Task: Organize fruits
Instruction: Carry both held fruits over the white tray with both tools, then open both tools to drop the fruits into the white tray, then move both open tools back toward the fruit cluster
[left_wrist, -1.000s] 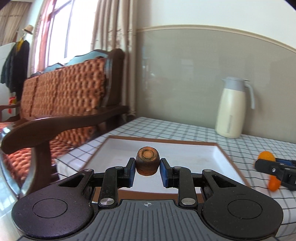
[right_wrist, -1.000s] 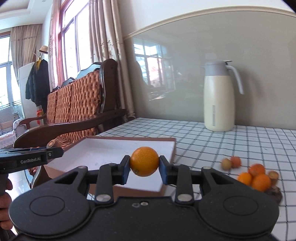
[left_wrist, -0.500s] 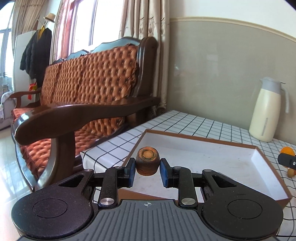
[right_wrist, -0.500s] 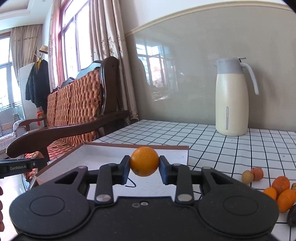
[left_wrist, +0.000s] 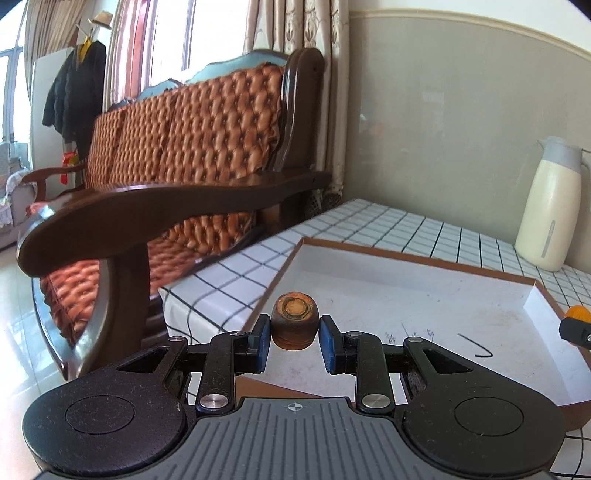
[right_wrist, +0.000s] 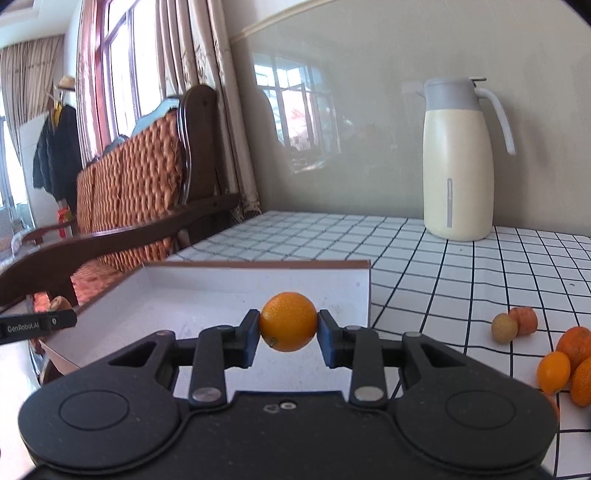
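Note:
My left gripper (left_wrist: 294, 341) is shut on a small brown fruit (left_wrist: 294, 325) and holds it over the near left corner of the white tray (left_wrist: 406, 295). My right gripper (right_wrist: 288, 339) is shut on an orange (right_wrist: 288, 321) and holds it just above the tray's (right_wrist: 221, 295) near right part. The left gripper's tip (right_wrist: 37, 325) shows at the left edge of the right wrist view. The right gripper's tip with the orange (left_wrist: 578, 321) shows at the right edge of the left wrist view.
Several loose fruits (right_wrist: 554, 350) lie on the checked tablecloth (right_wrist: 461, 277) to the right of the tray. A cream thermos jug (right_wrist: 458, 158) stands at the back. A wooden sofa (left_wrist: 184, 166) stands close to the table's left edge.
Both grippers moved nearer the tray with their fruit still held. The left one swung to the left, toward the tray's left corner. The right one came forward over the tray.

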